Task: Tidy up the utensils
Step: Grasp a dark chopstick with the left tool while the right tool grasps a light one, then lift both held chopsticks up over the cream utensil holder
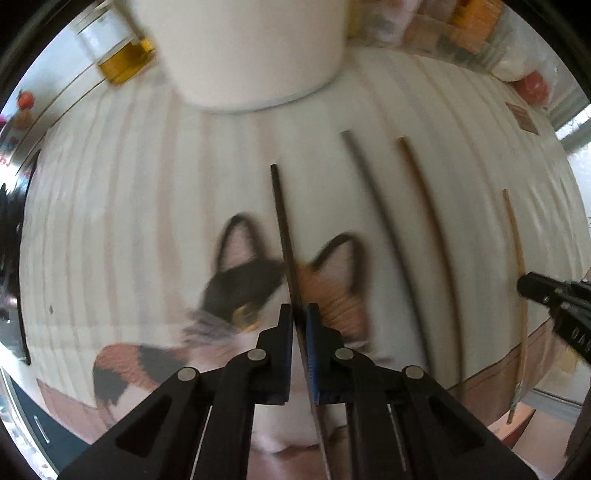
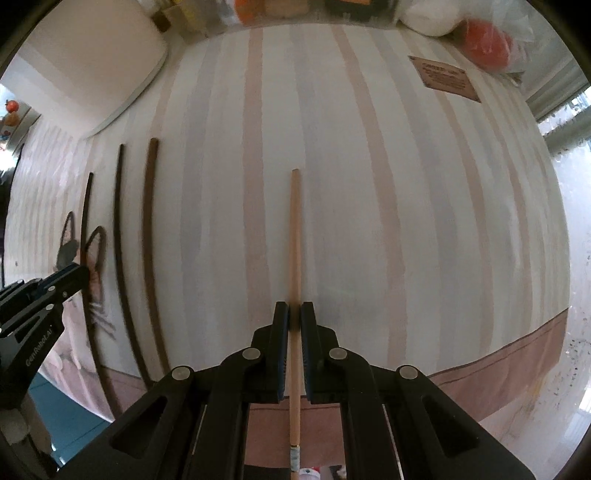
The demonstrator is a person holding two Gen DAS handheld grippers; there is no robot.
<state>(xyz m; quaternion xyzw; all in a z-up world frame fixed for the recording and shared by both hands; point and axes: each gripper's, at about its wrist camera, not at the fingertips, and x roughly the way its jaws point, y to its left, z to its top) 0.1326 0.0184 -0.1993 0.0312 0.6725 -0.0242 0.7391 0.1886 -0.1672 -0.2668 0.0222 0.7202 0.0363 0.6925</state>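
Note:
My left gripper (image 1: 298, 308) is shut on a dark brown chopstick (image 1: 282, 221) that points forward toward a white holder cup (image 1: 240, 48). My right gripper (image 2: 294, 306) is shut on a light wooden chopstick (image 2: 294, 236) that lies along the striped cloth. Two more chopsticks lie between them: a dark grey one (image 1: 380, 210) and a brown one (image 1: 424, 206); both show at the left of the right wrist view, dark grey (image 2: 119, 229) and brown (image 2: 147, 221). The light chopstick also shows at the right of the left wrist view (image 1: 517, 258). The left gripper shows at the left of the right wrist view (image 2: 70, 275).
The table carries a striped cloth (image 2: 369, 184) with a printed cat (image 1: 251, 280). A jar of amber liquid (image 1: 122, 59) stands left of the cup. Bags with red fruit (image 2: 484, 40) and packages (image 1: 472, 22) sit along the far edge. The cloth's front edge (image 2: 498, 358) lies near me.

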